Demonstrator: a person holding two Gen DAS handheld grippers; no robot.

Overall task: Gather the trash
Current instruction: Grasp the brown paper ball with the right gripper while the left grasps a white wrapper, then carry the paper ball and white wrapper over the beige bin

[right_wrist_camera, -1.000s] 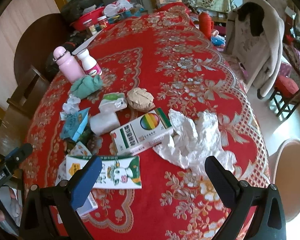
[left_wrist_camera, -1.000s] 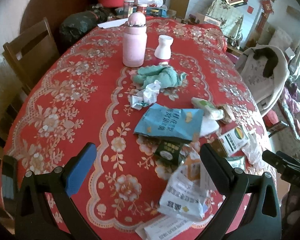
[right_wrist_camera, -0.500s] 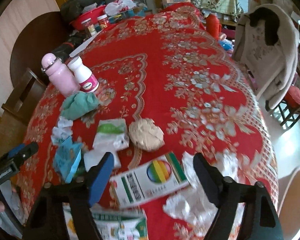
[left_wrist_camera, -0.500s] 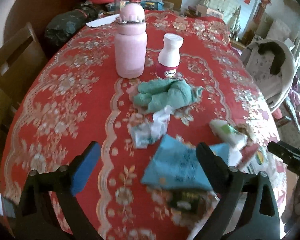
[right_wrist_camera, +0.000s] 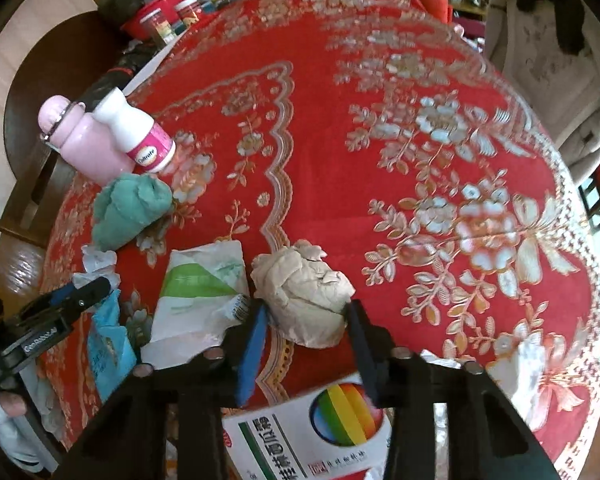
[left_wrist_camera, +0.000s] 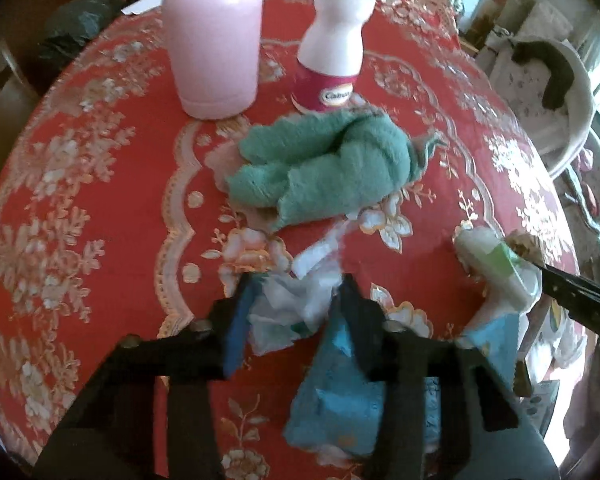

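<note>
- Both grippers have dropped closer to the table (right_wrist_camera: 440,92) since a second ago, and their jaws, wide apart then, have just been closing in on litter.
- Far left in the left wrist view, the pink bottle (left_wrist_camera: 214,36) stands upright on the red flowered cloth, with the white bottle (left_wrist_camera: 334,40) just beside it to the right.
- In front of those two lies a crumpled green rag (left_wrist_camera: 324,172), touching the foot of the white bottle.
- Below the rag, the left gripper (left_wrist_camera: 296,304) has a wad of white plastic wrap (left_wrist_camera: 296,308) between its fingers; both pads look pressed to the wad's sides, though the picture is blurred there.
- A blue snack bag (left_wrist_camera: 340,400) lies partly under that gripper's right-hand finger.
- Further right sits a white and green wrapper (left_wrist_camera: 496,268), with the tip of the other gripper showing past it.
- In the right wrist view, that same white and green wrapper (right_wrist_camera: 200,300) lies flat just left of the right gripper.
- The right gripper (right_wrist_camera: 306,320) is clamped on a ball of beige paper (right_wrist_camera: 304,296), one pad against each side of it.
- A medicine box (right_wrist_camera: 312,436) with a rainbow circle lies under the gripper's body, nearest the table edge.
- Crumpled white tissue (right_wrist_camera: 524,364) rests to the right of the box.
- At the far right, a pale jacket (right_wrist_camera: 540,64) hangs over a chair beyond the table.
</note>
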